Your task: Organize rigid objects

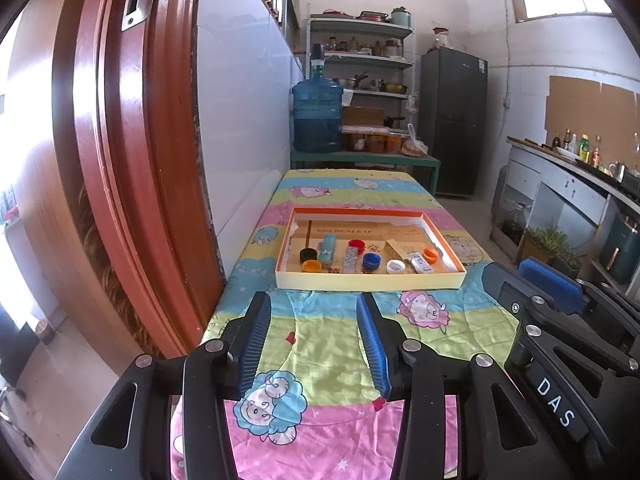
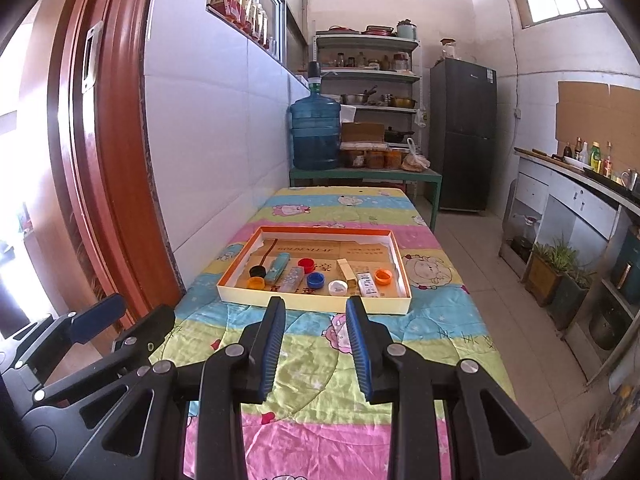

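A shallow cardboard box lid [image 1: 370, 280] [image 2: 312, 300] lies on the cartoon-print cloth of the table. In it lie bottle caps: black [image 1: 308, 255], orange [image 1: 311, 266], red [image 1: 356, 244], blue [image 1: 371, 261], white [image 1: 395, 267] and a second orange one [image 1: 430, 255], plus small flat packets [image 1: 327, 250] [image 1: 421, 263]. My left gripper [image 1: 314, 304] is open and empty, above the cloth short of the box. My right gripper [image 2: 316, 306] is open and empty, just before the box's near edge. Each gripper shows at the side of the other's view.
A red door frame [image 1: 132, 168] and white tiled wall run along the table's left. A blue water jug [image 1: 317, 116] stands on a green bench behind the table, with shelves and a dark fridge [image 1: 454, 120]. A counter [image 2: 580, 184] and potted plants [image 2: 560, 268] line the right.
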A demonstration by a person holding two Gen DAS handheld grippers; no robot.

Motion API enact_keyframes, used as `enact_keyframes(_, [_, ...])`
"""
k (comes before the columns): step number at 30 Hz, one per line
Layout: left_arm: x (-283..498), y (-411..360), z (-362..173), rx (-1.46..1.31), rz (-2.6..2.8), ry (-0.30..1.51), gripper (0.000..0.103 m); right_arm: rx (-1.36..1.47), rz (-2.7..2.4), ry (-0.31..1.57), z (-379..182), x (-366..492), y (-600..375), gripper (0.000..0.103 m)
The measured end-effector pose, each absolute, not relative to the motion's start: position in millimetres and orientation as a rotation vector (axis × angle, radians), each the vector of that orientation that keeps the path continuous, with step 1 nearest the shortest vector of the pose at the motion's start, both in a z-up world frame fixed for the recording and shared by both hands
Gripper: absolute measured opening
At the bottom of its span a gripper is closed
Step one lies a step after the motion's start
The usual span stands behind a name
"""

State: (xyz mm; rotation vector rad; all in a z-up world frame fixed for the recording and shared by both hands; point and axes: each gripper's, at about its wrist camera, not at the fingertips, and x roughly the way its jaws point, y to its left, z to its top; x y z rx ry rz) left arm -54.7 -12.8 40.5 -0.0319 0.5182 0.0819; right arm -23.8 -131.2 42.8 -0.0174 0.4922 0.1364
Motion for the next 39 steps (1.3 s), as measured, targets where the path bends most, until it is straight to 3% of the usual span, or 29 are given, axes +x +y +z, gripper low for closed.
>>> enact_keyframes(39, [-55.0,-11.2,36.1,-0.033,0.082,0.528,0.047,-0.018,0.15,0.495,41.8,-23.7,-126.1,0.031])
